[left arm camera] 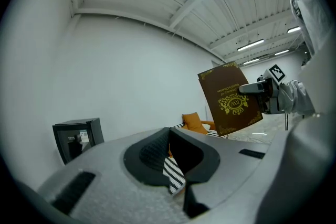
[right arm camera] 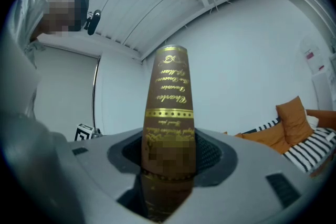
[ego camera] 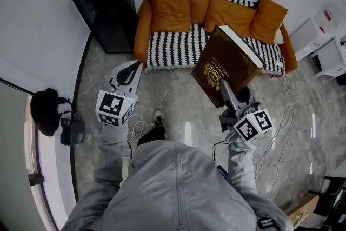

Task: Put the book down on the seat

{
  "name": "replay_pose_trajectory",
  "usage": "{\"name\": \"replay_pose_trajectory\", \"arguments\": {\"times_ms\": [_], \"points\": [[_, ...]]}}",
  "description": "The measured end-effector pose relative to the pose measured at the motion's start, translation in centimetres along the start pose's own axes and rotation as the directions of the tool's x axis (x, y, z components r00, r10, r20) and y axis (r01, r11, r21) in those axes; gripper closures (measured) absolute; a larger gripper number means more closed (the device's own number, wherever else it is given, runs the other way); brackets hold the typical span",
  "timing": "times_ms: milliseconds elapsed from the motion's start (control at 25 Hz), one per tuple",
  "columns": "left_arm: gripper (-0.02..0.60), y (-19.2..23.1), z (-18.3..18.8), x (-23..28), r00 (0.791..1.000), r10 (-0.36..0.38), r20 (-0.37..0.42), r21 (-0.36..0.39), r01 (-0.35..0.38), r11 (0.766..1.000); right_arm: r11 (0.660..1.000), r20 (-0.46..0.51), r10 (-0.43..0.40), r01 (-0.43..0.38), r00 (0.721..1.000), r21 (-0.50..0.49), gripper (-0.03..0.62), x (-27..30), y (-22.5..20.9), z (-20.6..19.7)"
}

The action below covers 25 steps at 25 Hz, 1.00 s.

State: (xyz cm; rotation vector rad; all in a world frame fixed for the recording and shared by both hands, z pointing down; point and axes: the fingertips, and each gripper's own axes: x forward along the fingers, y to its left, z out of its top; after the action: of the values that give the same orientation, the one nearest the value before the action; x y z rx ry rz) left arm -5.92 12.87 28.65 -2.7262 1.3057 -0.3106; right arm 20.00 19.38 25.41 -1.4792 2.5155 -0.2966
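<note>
Book (ego camera: pixel 224 65), a brown hardback with gilt lettering, was held in the air, slightly tilted, at about one o'clock from the person. It was clamped by its lower spine between the pads of the right gripper (ego camera: pixel 229 90), whose jaws were spread to the width of the spine. The striped sofa seat (ego camera: pixel 173 48), backed by orange cushions (ego camera: pixel 170 5), was seen at twelve o'clock, with the book not yet resting on it. The left gripper (ego camera: pixel 128 72), at eleven o'clock, was held out with its jaws drawn together on nothing.
</note>
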Motion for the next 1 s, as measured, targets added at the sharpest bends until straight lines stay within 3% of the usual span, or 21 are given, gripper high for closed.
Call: {"name": "replay_pose_trajectory", "arguments": {"times_ms": [320, 1000], "points": [[0.555, 6.6, 1.3, 6.2, 1.0, -0.018, 0.005, 0.025, 0.018, 1.0, 1.0, 0.011, -0.018, 0.018, 1.0, -0.017, 0.358, 8.3, -2.2, 2.0], [0.555, 16.1, -0.7, 13.4, 1.0, -0.03, -0.003, 0.0, 0.03, 1.0, 0.999, -0.014, -0.028, 0.027, 1.0, -0.021, 0.358, 19.9, -4.6, 1.2]]}}
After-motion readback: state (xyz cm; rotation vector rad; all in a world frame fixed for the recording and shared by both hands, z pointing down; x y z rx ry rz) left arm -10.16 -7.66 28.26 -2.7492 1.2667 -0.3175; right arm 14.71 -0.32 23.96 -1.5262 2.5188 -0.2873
